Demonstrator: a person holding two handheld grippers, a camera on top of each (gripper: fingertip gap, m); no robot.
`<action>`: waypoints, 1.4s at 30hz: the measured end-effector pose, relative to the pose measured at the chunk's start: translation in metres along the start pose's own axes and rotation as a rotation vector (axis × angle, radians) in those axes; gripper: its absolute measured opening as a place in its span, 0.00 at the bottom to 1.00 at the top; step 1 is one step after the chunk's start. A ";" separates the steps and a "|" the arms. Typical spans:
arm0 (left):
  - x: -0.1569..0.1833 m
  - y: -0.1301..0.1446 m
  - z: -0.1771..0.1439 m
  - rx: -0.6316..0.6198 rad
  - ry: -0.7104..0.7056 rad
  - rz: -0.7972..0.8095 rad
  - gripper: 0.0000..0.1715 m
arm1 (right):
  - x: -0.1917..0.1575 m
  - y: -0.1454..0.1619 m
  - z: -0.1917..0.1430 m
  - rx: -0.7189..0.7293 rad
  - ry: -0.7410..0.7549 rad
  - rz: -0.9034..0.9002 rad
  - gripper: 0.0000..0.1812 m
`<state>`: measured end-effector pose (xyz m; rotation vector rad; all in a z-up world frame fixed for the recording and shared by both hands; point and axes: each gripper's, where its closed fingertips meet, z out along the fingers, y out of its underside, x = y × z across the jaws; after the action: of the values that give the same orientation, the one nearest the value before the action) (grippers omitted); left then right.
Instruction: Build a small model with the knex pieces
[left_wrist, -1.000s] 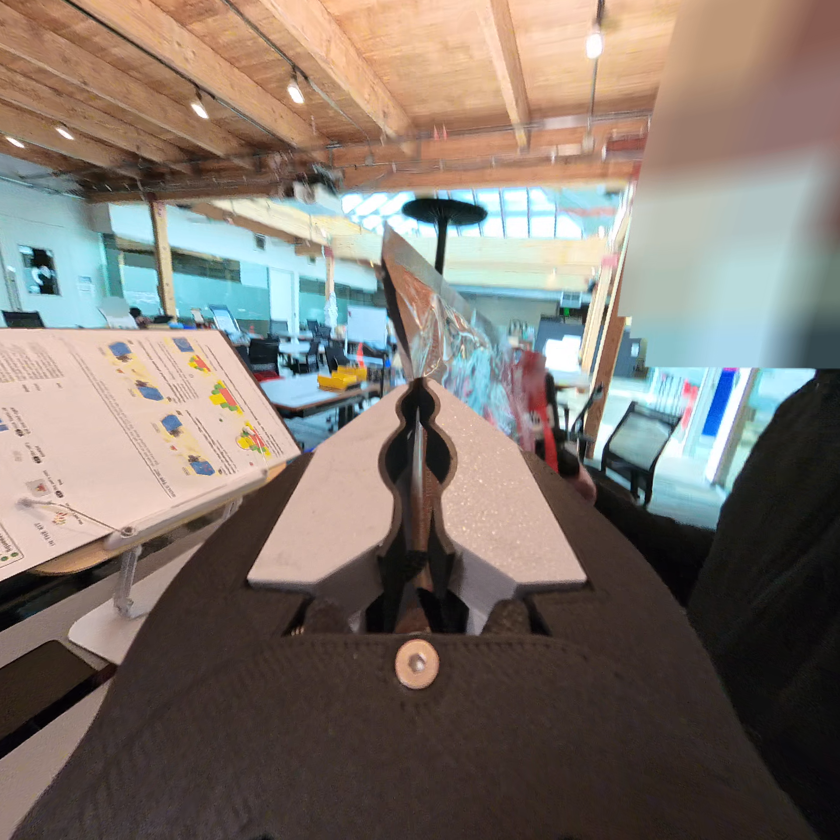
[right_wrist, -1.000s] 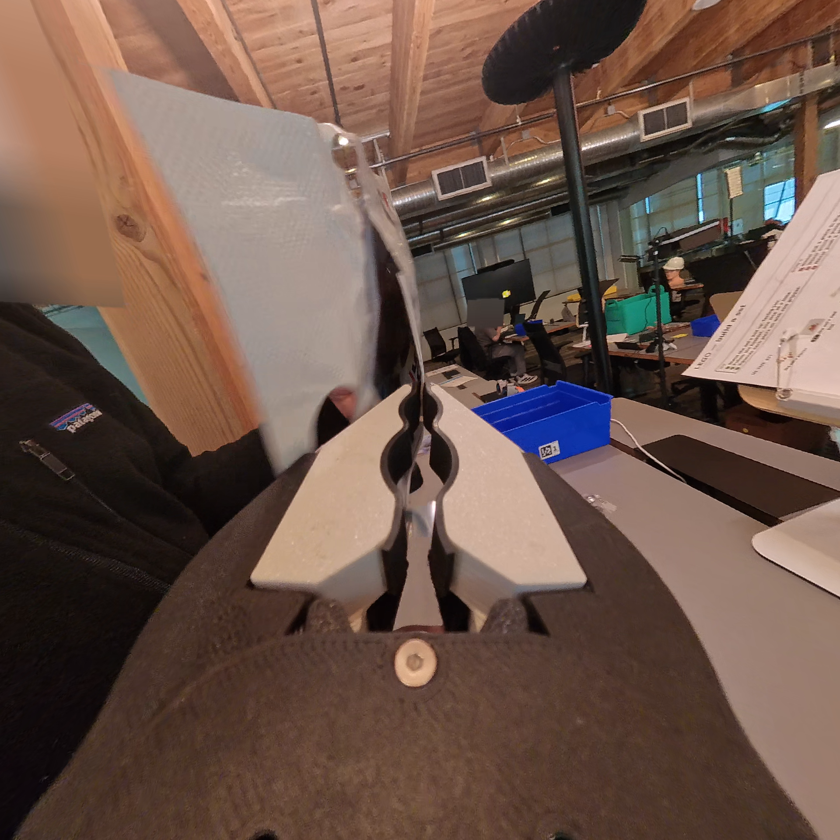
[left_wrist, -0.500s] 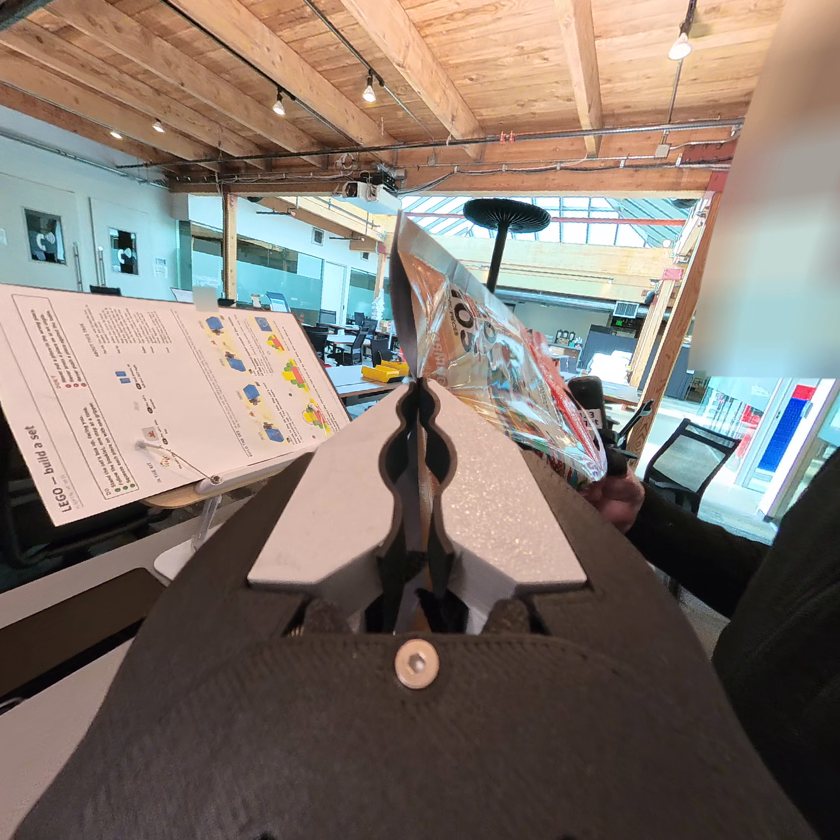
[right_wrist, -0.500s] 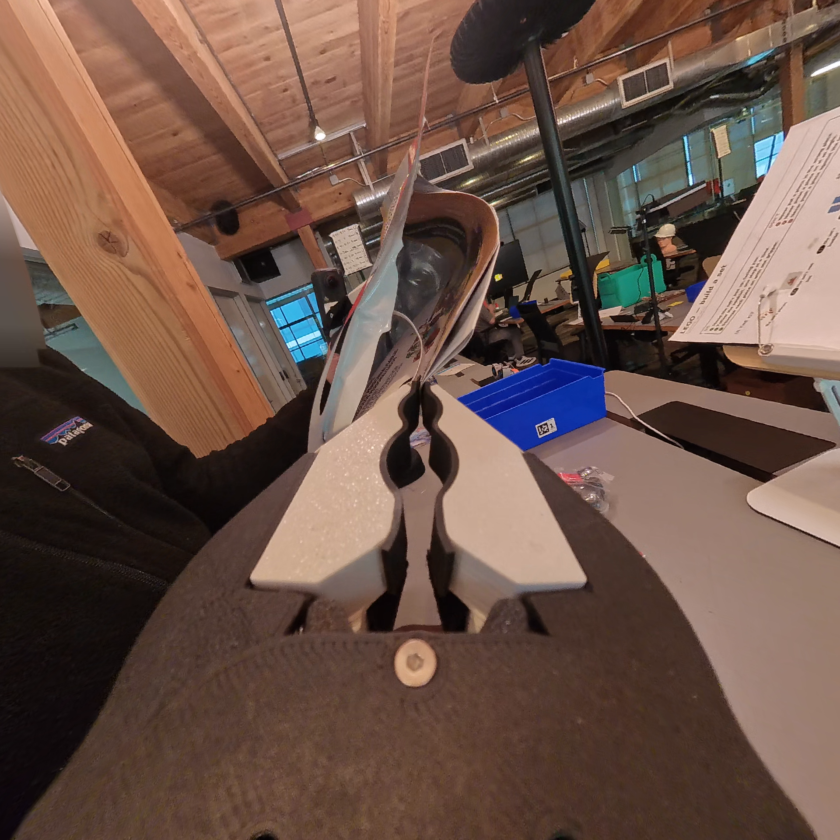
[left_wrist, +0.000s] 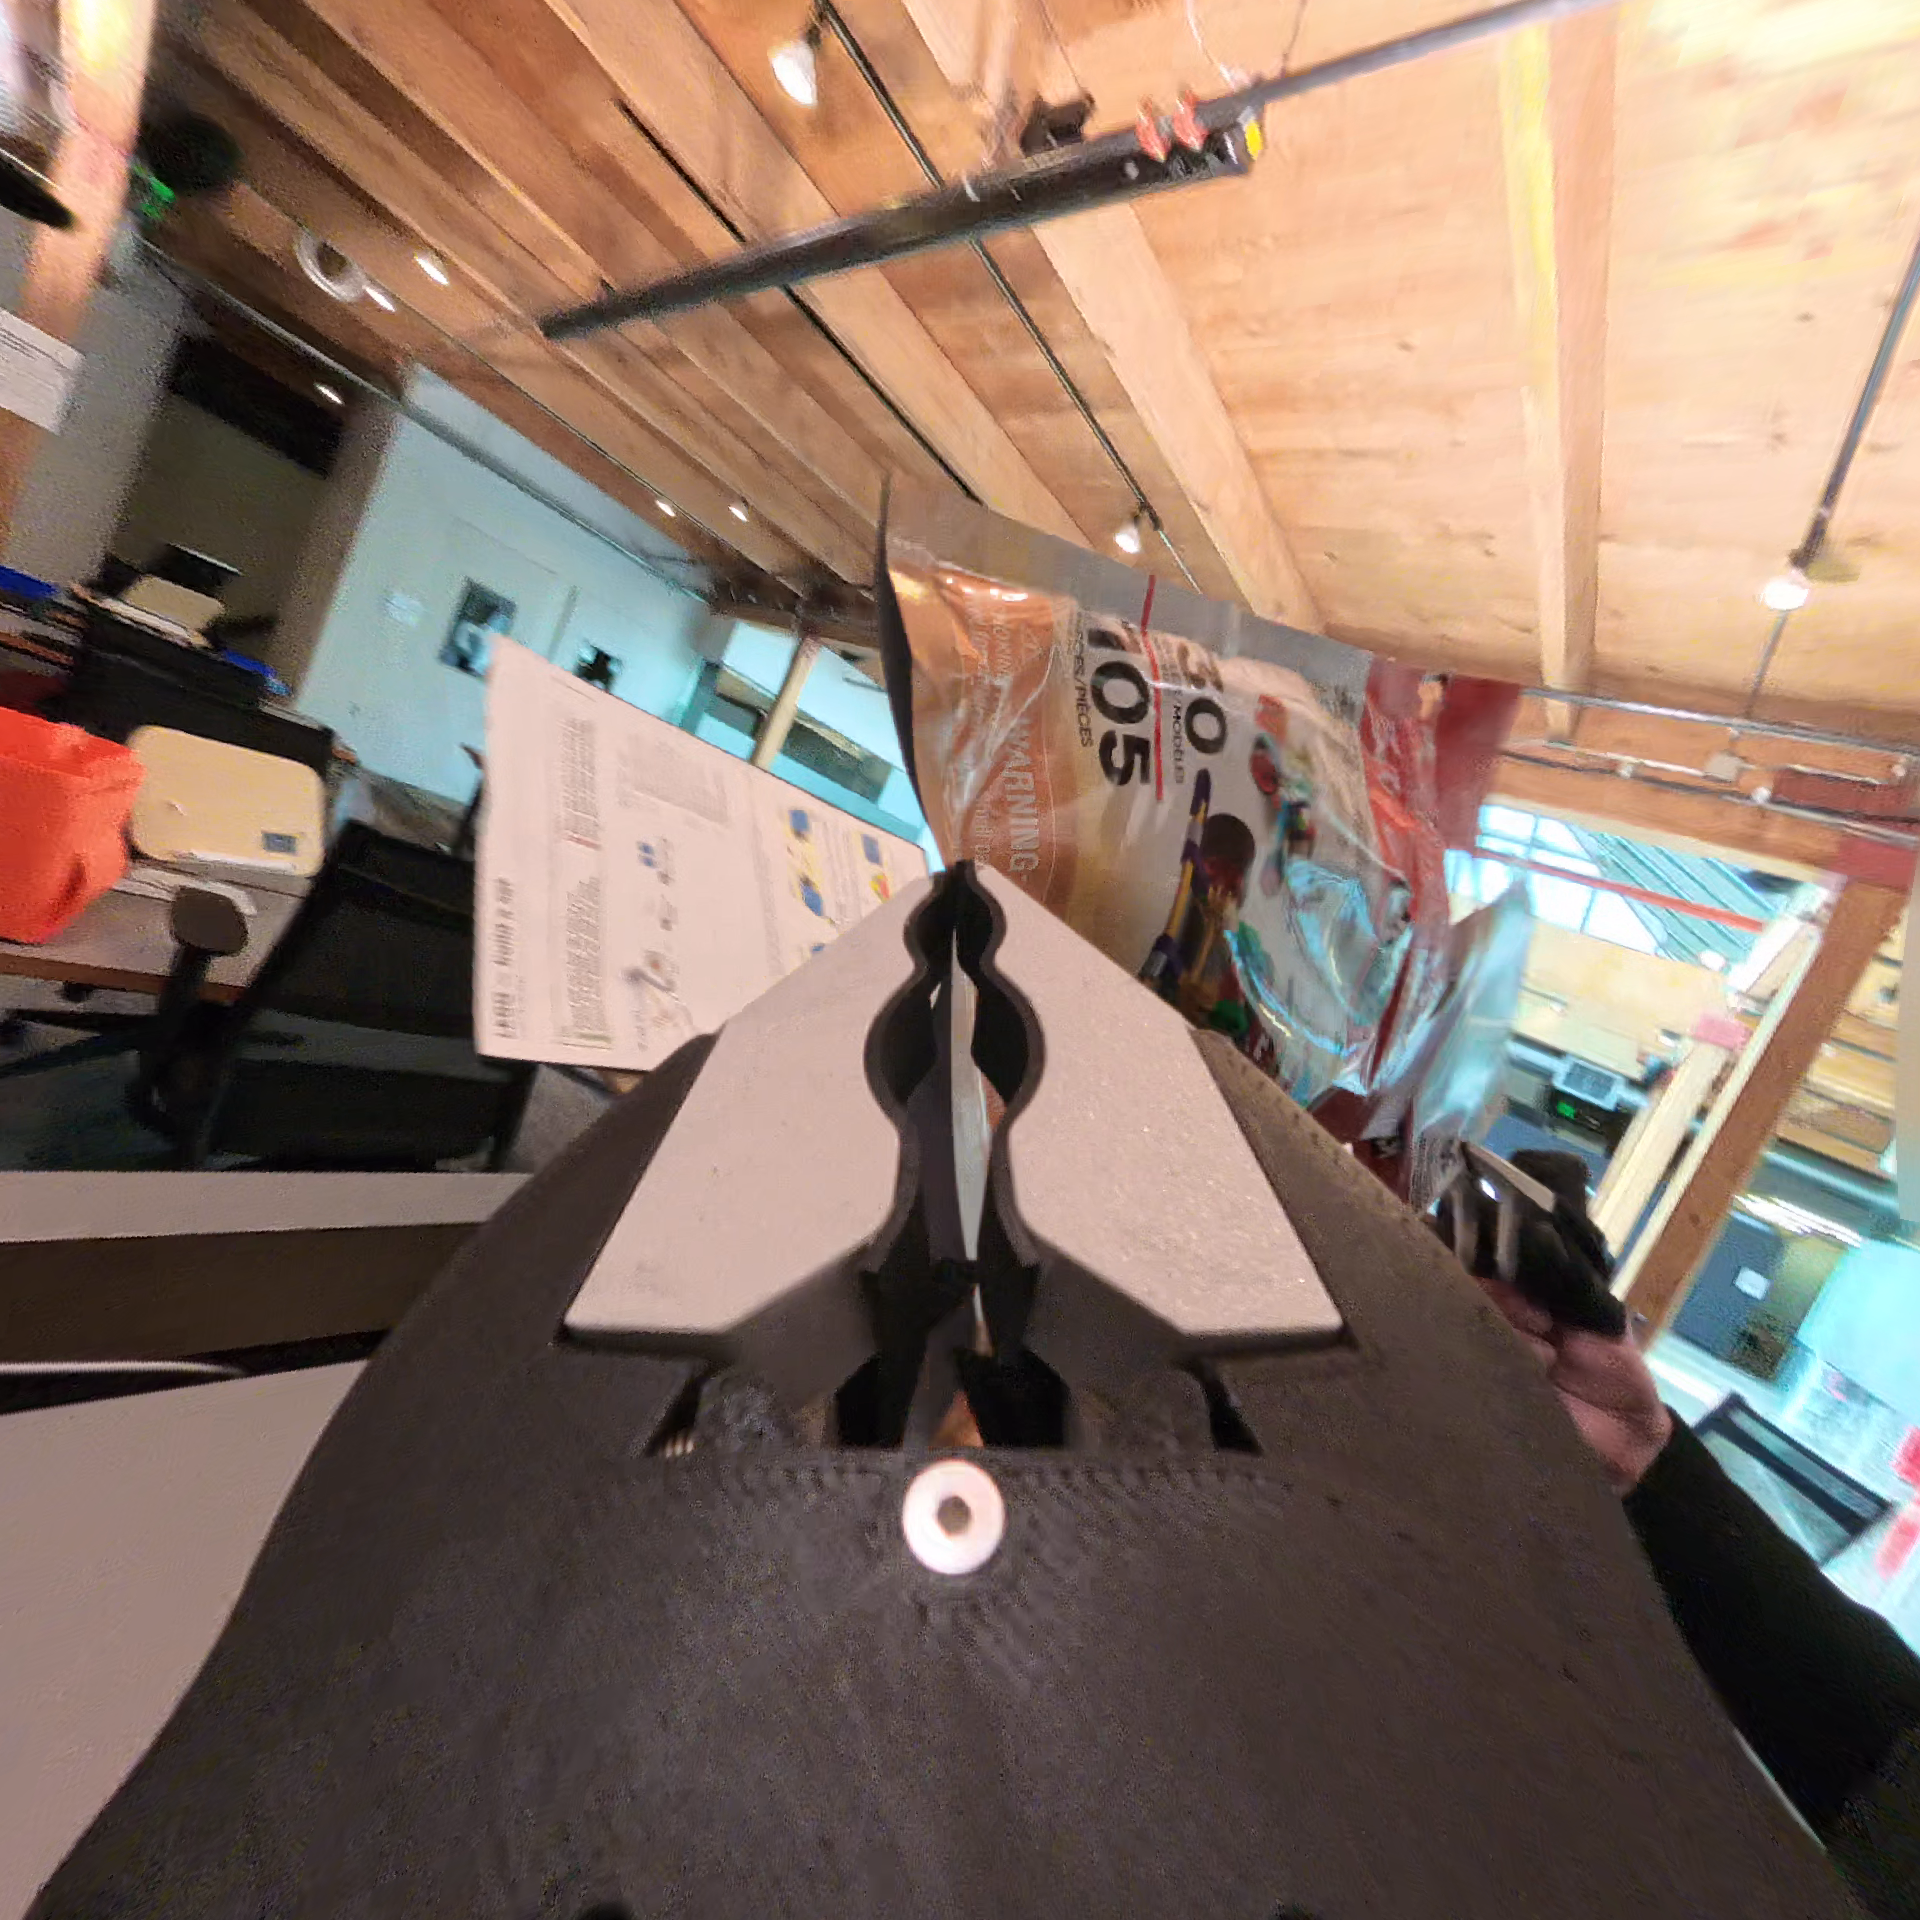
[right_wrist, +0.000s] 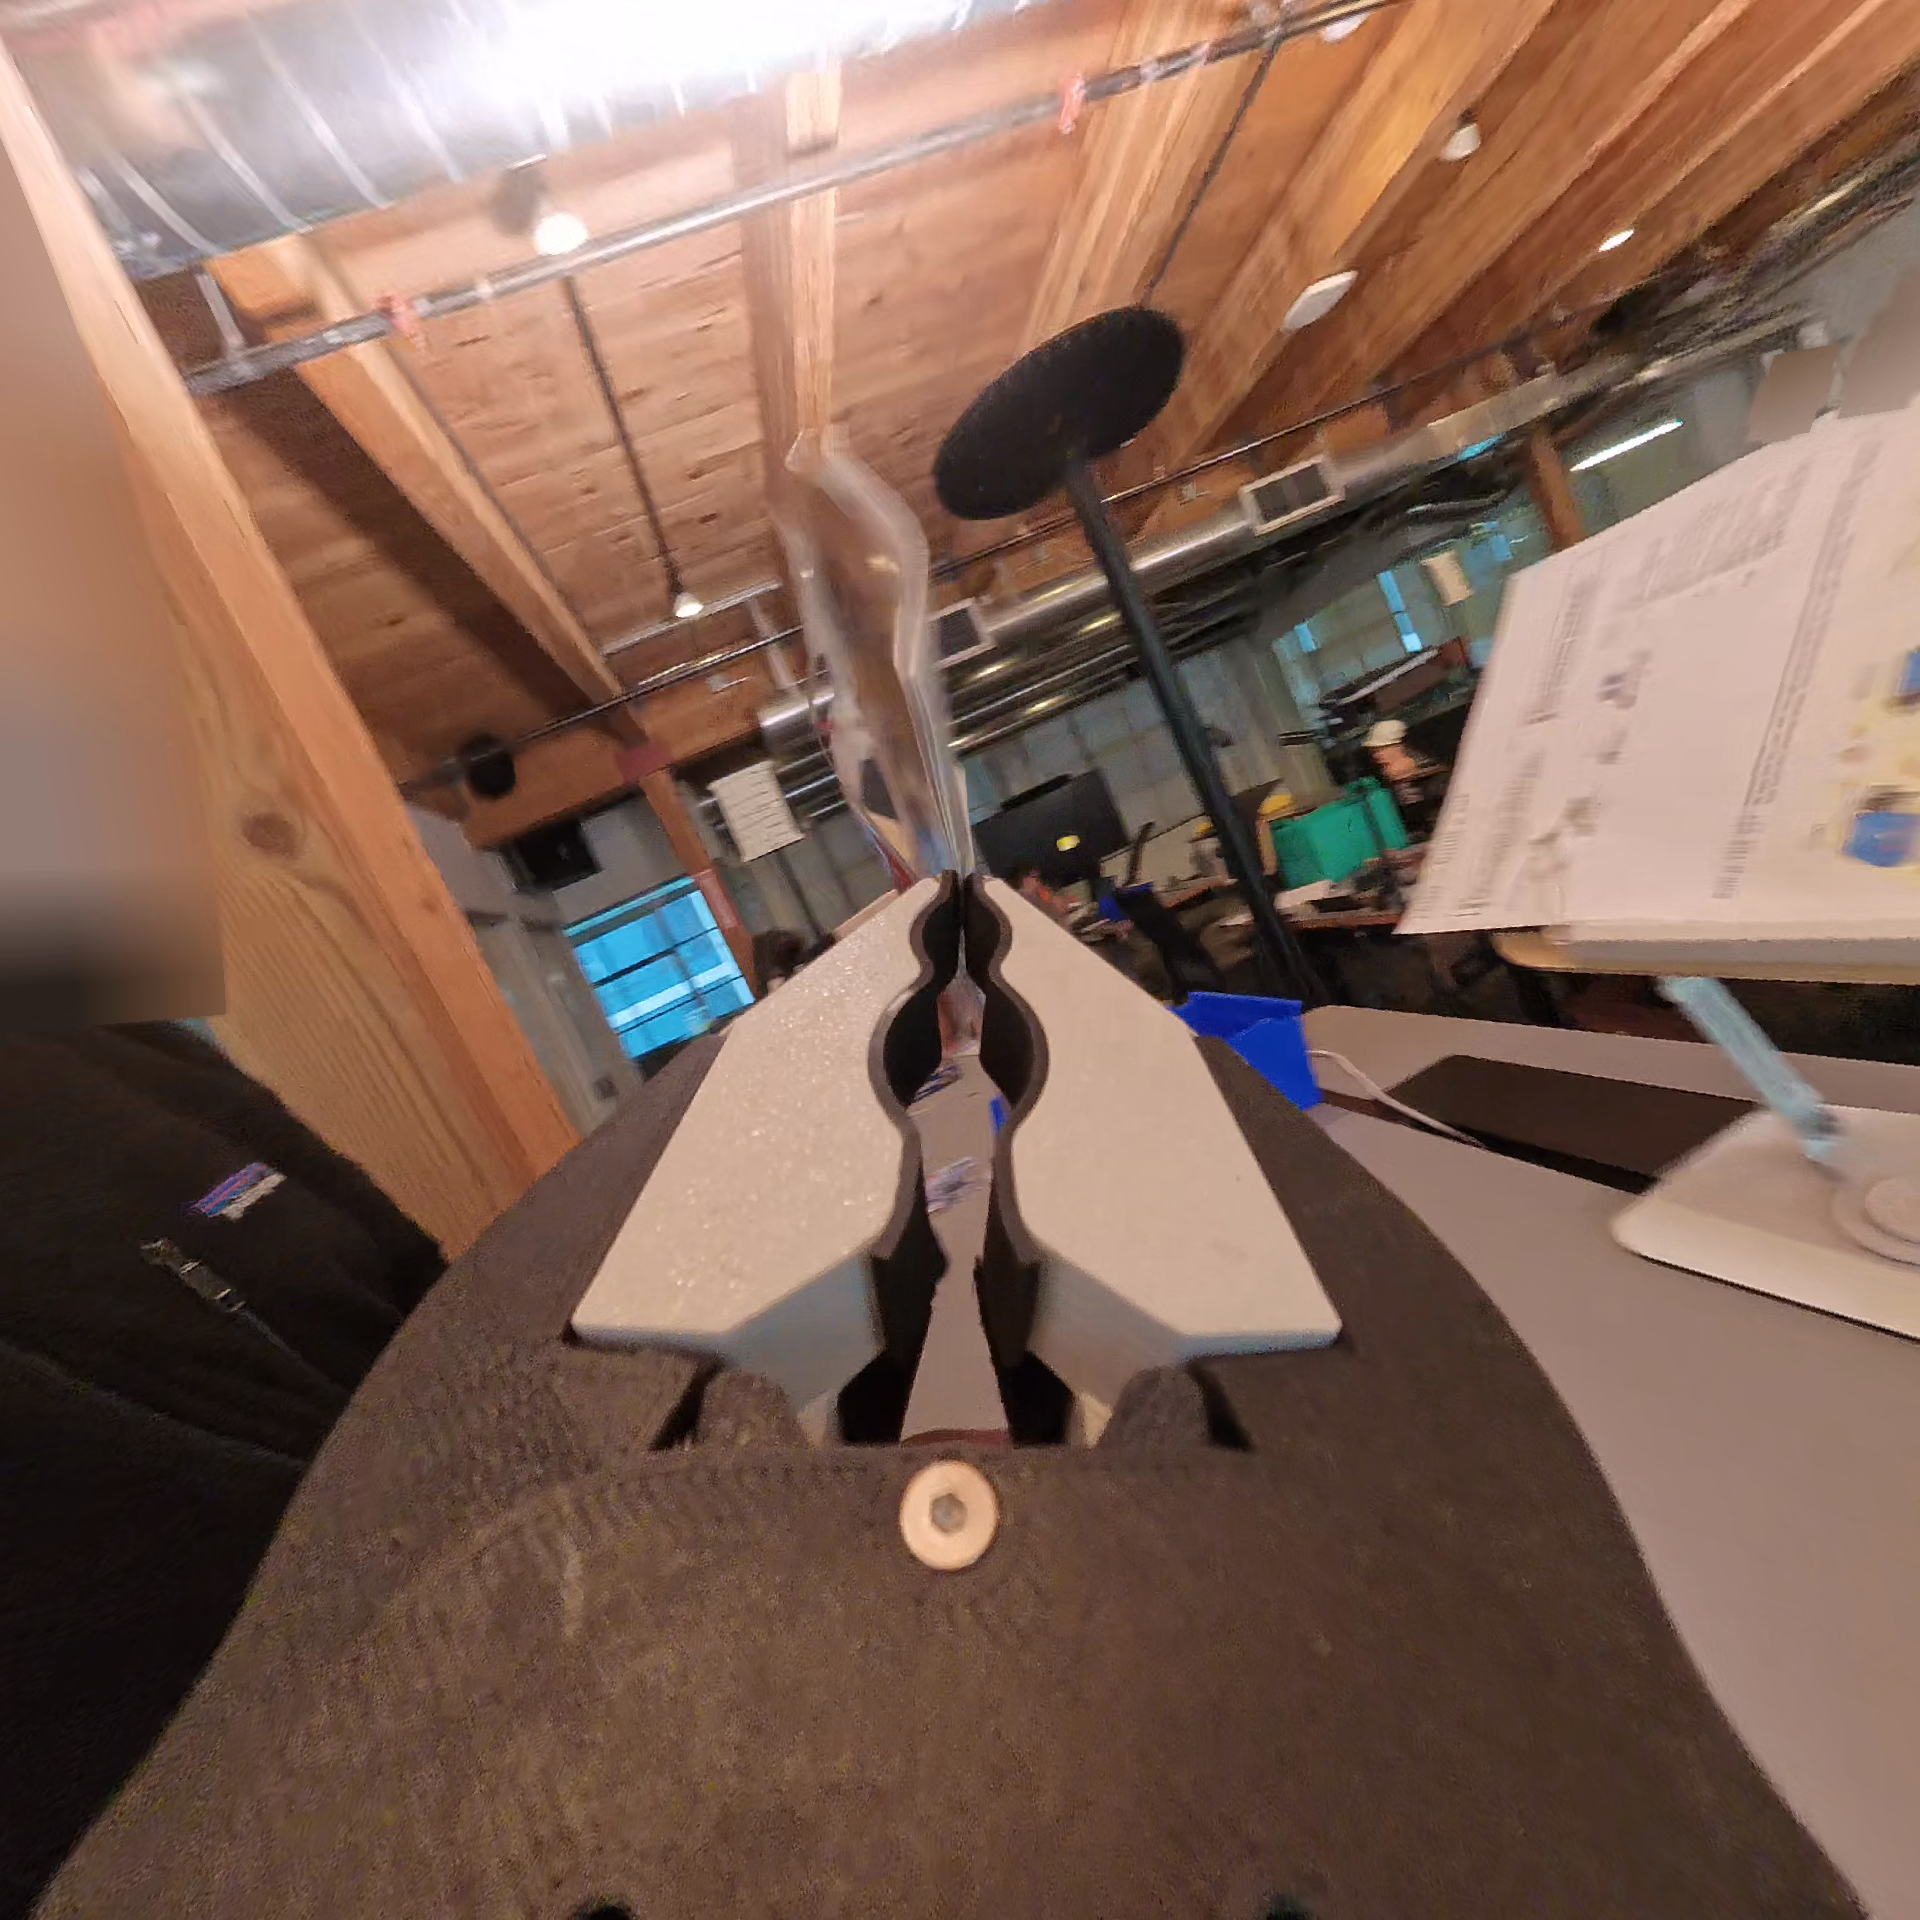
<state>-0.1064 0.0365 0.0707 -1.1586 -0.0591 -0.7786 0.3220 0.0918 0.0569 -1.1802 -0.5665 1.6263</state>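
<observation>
Clear crinkly plastic, printed in orange, red and white: a bag (left_wrist: 1195, 831) held up in the air between the two grippers, well above the surface. The left gripper (left_wrist: 958, 883) has its grey fingers (left_wrist: 790, 1122) pressed together on one edge of the bag, the film running down through the slot between them. The right gripper (right_wrist: 961, 894) is likewise clamped on a thin strip of the same film (right_wrist: 883, 644), seen edge-on and blurred, rising toward the wooden ceiling. Pinching at opposite edges keeps the bag hanging spread between them, likely so that its mouth can be worked. What is inside the bag cannot be made out; the printing and glare hide it. In the left wrist view the other gripper (left_wrist: 1507, 1216) shows farther off below the bag, in a person's hand. A printed instruction sheet (right_wrist: 1683, 707) leans on a white stand (right_wrist: 1787, 1226) on the grey surface (right_wrist: 1714, 1507). A blue bin (right_wrist: 1247, 1029) sits beyond the right gripper; its contents are not visible. A black disc on a pole (right_wrist: 1060, 416) stands behind.
</observation>
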 end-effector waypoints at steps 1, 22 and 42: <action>-0.005 -0.010 -0.012 0.022 -0.001 -0.004 0.00 | 0.007 0.000 -0.007 -0.028 0.046 -0.038 0.00; 0.027 -0.034 -0.001 -0.080 0.188 0.099 0.00 | 0.089 0.155 -0.080 -0.289 0.491 0.298 0.27; 0.111 0.018 0.028 0.005 0.770 -0.099 0.00 | -0.117 0.132 0.089 -0.415 0.099 -0.823 0.08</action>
<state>-0.0039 0.0054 0.1160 -0.7918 0.5248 -1.2660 0.1849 -0.0489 0.0367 -1.0921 -1.1777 0.7610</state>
